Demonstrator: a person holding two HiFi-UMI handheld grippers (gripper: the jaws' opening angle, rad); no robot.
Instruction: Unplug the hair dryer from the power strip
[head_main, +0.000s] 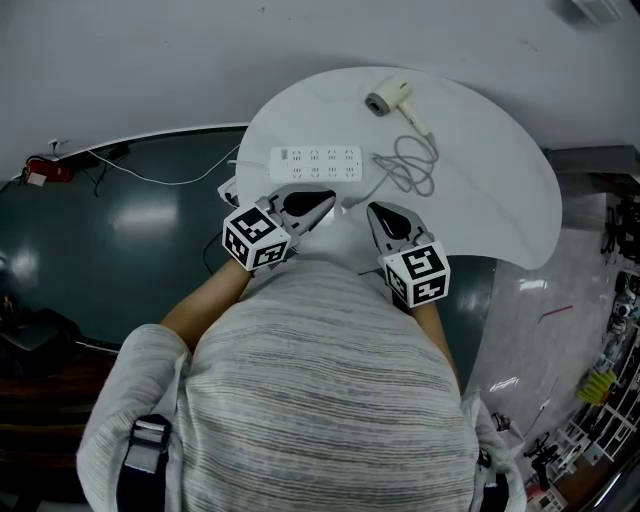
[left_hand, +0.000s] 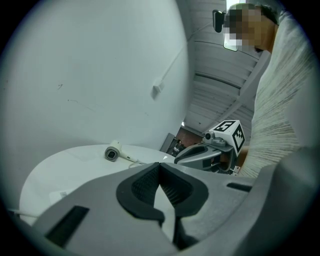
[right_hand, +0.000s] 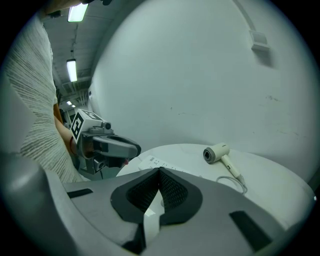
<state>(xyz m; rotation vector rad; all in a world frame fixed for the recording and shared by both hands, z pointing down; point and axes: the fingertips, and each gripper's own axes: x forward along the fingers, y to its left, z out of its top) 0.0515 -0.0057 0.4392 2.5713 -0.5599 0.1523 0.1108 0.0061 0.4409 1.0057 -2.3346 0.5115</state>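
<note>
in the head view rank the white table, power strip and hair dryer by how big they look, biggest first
1. white table
2. power strip
3. hair dryer, slightly smaller; it lies farther from the camera, so its real size against the strip is unsure

White half-round surface (head_main: 500, 180) stands against a plain pale grey wall (head_main: 150, 60). To the left, a dark teal glossy floor (head_main: 120, 240) reflects overhead light; a thin white cable (head_main: 150, 178) crosses it. Long ceiling strip light (right_hand: 71, 70) lit. Cluttered shelving (head_main: 600, 400) at lower right.
</note>
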